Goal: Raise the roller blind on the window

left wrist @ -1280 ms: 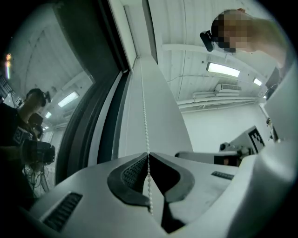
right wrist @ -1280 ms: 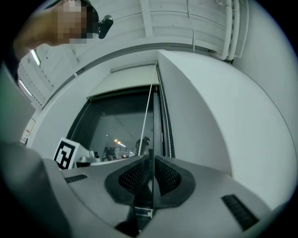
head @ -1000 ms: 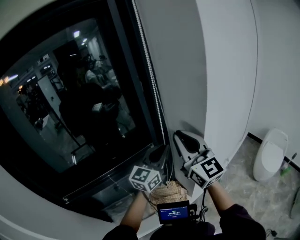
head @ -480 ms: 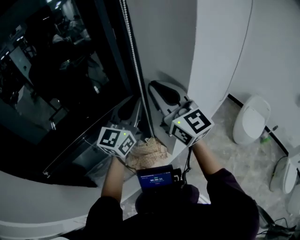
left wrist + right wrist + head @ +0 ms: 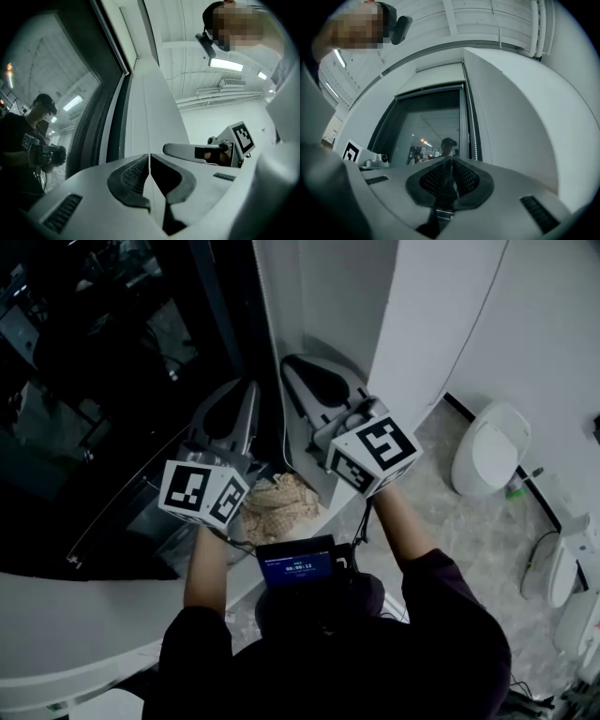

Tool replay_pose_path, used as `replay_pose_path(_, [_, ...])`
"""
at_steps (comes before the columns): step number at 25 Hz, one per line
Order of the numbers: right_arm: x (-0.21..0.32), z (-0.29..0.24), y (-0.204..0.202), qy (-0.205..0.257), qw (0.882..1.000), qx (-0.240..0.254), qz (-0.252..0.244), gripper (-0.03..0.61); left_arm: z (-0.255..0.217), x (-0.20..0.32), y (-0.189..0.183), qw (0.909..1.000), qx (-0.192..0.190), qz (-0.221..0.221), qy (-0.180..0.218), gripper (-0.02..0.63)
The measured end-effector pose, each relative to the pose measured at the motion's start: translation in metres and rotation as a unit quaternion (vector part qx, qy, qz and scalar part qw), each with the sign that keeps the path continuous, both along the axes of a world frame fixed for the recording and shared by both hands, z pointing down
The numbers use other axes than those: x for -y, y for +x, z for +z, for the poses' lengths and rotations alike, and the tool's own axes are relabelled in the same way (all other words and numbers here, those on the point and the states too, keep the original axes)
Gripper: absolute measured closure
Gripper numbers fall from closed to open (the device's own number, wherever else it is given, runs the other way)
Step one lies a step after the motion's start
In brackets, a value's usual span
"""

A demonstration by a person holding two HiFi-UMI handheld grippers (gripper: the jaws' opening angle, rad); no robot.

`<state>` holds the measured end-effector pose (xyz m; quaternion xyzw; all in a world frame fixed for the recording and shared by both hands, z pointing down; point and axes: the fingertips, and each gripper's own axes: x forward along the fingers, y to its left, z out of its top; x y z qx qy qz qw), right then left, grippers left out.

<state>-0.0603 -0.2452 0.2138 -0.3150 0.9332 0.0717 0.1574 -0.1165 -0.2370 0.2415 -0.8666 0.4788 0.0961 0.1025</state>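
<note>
The dark window (image 5: 103, 343) fills the left of the head view. In the right gripper view its pane (image 5: 429, 131) is bare, and the rolled-up blind (image 5: 436, 75) sits along the top. The bead chain (image 5: 474, 133) hangs down the window's right frame. My left gripper (image 5: 239, 399) points up at the window's lower right corner, jaws shut with nothing between them. My right gripper (image 5: 298, 369) stands just right of it, near the chain's frame, also shut and empty. In the left gripper view the left gripper (image 5: 149, 159) faces the frame, with the right gripper (image 5: 187, 151) beside it.
A crumpled beige cloth (image 5: 278, 502) lies on the sill below the grippers. A small lit screen (image 5: 300, 568) hangs at the person's chest. A white pillar (image 5: 422, 324) stands right of the window. A white lidded bin (image 5: 489, 451) rests on the marbled floor (image 5: 441, 521).
The head view has tipped downward: window and chain slid up and left, more floor and body show. Both grippers sit higher in the frame, still side by side and shut.
</note>
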Motion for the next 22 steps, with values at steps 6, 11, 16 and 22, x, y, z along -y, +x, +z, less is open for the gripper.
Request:
replay_pose_path(6, [0.001, 0.006, -0.002, -0.012, 1.0, 0.005, -0.005, 0.563, 0.003, 0.004, -0.008, 0.9998, -0.005, -0.017, -0.008, 0.598])
replay_pose_path(11, [-0.001, 0.011, -0.008, -0.016, 1.0, 0.0, -0.005, 0.563, 0.002, 0.004, -0.009, 0.9997, -0.002, -0.025, -0.009, 0.598])
replay_pose_path(16, [0.001, 0.014, -0.011, -0.023, 1.0, 0.004, -0.008, 0.563, 0.003, 0.003, -0.009, 0.9995, -0.002, -0.028, -0.012, 0.598])
replay_pose_path(22, [0.004, 0.018, -0.009, -0.027, 1.0, 0.005, -0.002, 0.571, 0.005, 0.003, -0.01, 0.9995, -0.008, -0.028, -0.013, 0.598])
